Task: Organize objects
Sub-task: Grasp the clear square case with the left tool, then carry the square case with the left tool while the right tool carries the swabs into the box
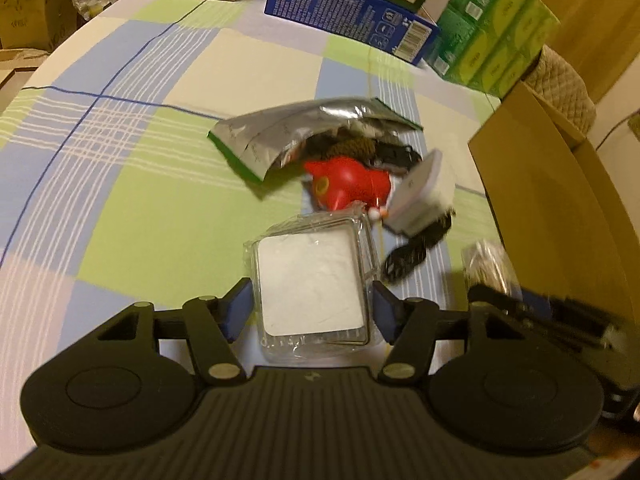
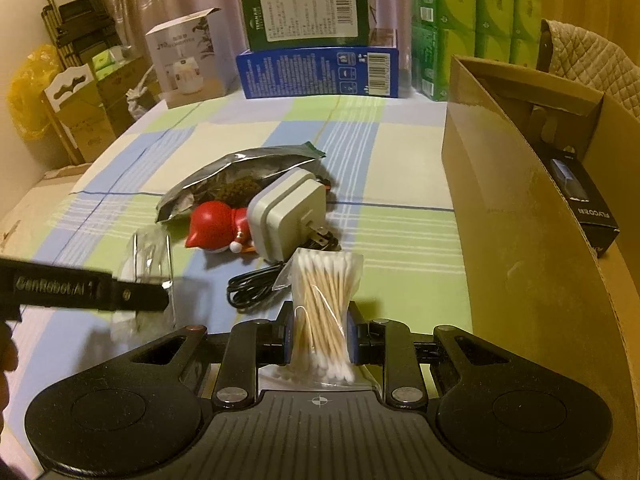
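Cardboard box [image 2: 520,216] sits right of my right tongs [image 2: 320,336], clamped on upright swab bag [image 2: 322,312]; left tongs [image 1: 312,312] straddle clear case [image 1: 312,288], grip unclear.

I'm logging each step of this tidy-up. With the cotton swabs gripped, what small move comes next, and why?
Probably carry the right tool rightward over the cardboard box: it is shut on the bag of cotton swabs, and the open box stands just beside it.
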Motion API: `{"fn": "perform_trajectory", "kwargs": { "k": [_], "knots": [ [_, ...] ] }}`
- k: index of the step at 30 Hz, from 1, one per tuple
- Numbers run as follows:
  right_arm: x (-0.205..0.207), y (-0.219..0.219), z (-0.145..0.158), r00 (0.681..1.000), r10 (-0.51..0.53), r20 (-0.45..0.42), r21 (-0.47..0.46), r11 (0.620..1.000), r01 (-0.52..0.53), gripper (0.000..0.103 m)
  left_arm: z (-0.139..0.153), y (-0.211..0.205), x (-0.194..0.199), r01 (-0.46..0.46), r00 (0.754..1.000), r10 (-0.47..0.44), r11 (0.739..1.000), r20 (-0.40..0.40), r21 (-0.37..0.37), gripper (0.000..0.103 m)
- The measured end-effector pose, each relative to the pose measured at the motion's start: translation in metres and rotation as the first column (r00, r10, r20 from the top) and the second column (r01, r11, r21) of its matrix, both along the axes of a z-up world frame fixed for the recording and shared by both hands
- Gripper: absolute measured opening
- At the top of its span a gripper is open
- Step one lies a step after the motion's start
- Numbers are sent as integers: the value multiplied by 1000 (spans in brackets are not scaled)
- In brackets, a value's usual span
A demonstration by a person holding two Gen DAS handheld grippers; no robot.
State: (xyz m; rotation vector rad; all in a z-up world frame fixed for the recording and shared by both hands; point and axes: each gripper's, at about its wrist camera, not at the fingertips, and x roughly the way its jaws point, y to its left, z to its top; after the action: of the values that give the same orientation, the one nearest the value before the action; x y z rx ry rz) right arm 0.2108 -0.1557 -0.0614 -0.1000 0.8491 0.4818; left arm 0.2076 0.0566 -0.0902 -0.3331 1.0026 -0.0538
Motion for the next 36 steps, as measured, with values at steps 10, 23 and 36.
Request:
{"fn": "perform_trajectory", "kwargs": {
  "k": [10,23,36],
  "knots": [
    [-38,-14,27,1000,11,22,20,1000,-11,22,40,-8,-48,-9,999,11,1000,46,-29,57],
    [-78,-78,109,987,-87,132,96,993,74,22,121,-61,-93,90,980,-88,996,176,0,57],
    [-75,-186,145,949,-270,161,114,960,254,22,155,-166,-86,282,932,-274,960,236,2,57]
  ]
}}
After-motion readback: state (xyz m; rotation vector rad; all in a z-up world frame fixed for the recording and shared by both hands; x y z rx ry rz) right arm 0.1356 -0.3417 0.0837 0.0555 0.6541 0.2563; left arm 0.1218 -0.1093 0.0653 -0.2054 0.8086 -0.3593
